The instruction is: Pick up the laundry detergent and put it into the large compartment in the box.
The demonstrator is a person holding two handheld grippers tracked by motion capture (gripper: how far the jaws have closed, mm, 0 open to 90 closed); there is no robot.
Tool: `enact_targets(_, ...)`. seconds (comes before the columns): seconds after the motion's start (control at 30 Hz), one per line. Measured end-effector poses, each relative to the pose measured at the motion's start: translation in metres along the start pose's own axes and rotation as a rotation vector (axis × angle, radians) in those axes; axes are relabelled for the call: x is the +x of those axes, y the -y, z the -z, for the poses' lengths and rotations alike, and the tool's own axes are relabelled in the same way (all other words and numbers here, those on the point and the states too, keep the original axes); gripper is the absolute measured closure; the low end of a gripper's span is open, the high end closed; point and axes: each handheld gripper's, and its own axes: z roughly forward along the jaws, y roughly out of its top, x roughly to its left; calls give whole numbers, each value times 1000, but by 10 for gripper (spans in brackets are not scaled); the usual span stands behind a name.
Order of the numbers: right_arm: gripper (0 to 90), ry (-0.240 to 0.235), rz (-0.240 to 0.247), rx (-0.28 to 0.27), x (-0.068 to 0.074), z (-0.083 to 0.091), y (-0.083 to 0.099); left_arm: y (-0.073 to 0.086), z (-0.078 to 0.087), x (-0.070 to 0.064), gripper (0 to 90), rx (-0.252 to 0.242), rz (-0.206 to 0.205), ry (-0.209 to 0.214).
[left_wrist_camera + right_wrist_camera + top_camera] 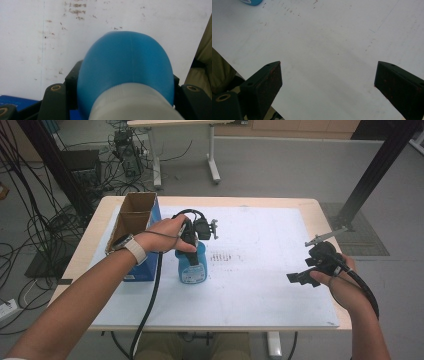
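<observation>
The left hand-held gripper (192, 251) sits over a blue bottle (192, 265) that stands upright on the white mat (260, 285) covering the surface, left of its middle and just right of an open cardboard box (131, 220) with a blue printed side. In the left gripper view the bottle's smooth, rounded blue plastic shoulder (127, 65), with a faint moulding seam down its middle, swells up between the two black jaws, and a ribbed white cap (135, 102) lies nearest the camera. The jaws press against the bottle's sides, so this hand-held gripper is clenched on the bottle. A black cable (150, 305) trails from it toward the near edge.

The right hand-held gripper (305, 277) hovers near the right edge of the mat, well apart from the bottle. In the right gripper view its blocky black jaws stand wide apart with nothing between them, their matte faces scuffed with reddish marks, so it is released. Below them the mat looks flat and pale, flecked with small brown specks, and the bottle's blue base (252, 2) is at the far left corner.
</observation>
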Motion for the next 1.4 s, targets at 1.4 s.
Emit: enact_targets(1.4,75,4,-2,-1,-2,1,2,2,16,1,392,-7,55,-2)
